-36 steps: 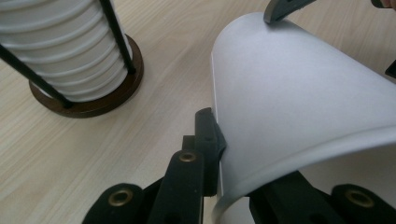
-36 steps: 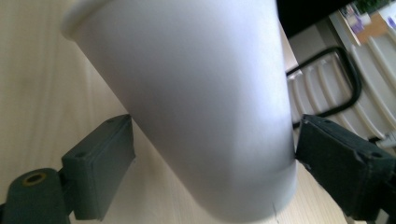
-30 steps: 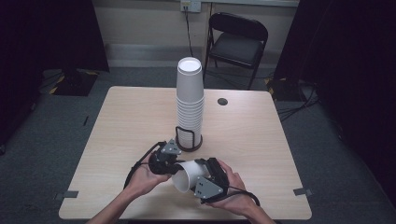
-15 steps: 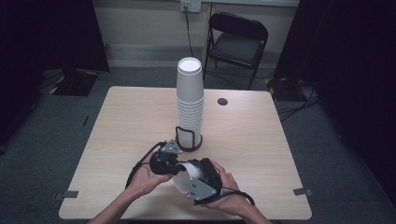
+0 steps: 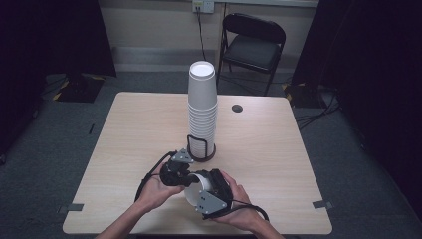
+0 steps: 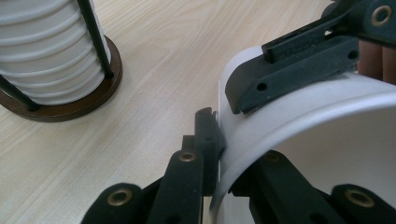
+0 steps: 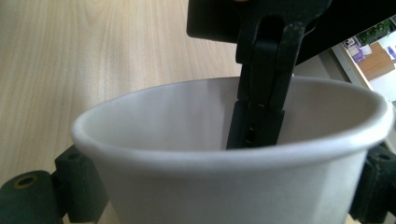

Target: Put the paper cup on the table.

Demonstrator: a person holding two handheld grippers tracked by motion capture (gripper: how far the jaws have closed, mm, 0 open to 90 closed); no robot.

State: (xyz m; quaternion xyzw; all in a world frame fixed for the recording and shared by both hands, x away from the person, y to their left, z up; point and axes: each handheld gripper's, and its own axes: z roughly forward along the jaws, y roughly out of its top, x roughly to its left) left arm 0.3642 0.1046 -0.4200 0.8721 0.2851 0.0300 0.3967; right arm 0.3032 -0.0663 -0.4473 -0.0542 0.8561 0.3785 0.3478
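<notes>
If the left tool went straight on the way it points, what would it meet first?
The left tool is shut on the cup's wall, so the cup itself; just beyond, probably the right tool, whose jaws have just been opening around the cup. Depth unclear.

Recording studio, black curtains (image 5: pixel 59 35), lone table (image 5: pixel 139 124), folding chair (image 5: pixel 254 45)

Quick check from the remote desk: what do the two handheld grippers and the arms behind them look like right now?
Both are black two-jaw tools with brass-coloured rivets. The left gripper and the right gripper each carry a grey three-cornered plate with small dark screws, and each trails a black cable. The person's forearms are bare, with no sleeves or gloves visible.
</notes>
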